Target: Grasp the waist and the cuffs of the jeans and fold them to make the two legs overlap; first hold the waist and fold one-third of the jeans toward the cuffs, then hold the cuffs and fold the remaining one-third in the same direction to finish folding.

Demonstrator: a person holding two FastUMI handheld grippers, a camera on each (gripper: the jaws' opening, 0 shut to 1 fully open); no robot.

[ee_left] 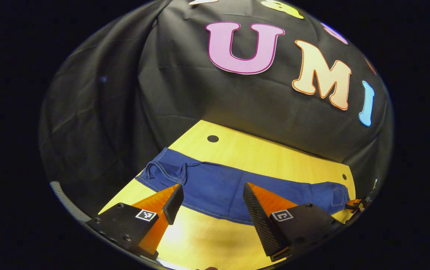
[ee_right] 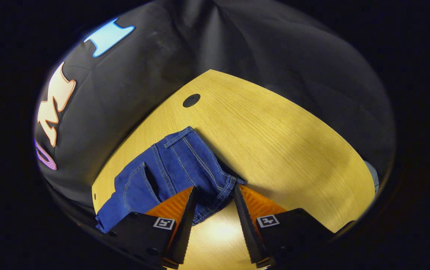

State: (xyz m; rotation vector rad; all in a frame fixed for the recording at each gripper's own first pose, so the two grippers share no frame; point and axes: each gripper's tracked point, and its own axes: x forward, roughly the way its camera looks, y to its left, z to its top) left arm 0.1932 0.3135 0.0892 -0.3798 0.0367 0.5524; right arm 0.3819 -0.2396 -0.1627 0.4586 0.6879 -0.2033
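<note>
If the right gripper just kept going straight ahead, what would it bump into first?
Most likely the jeans: their waist end lies right ahead of the right gripper, between its open jaws. Depth is hard to judge.

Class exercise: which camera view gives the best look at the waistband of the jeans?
The right gripper view: the waistband lies close, stitching and a belt loop plain, just ahead of the open right gripper. The left gripper view shows the jeans lengthwise, the waist end small at the far right.

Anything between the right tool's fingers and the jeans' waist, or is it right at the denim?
Nothing lies between: in the right gripper view the open right tool already straddles the waist edge of the jeans on the wooden table.
</note>
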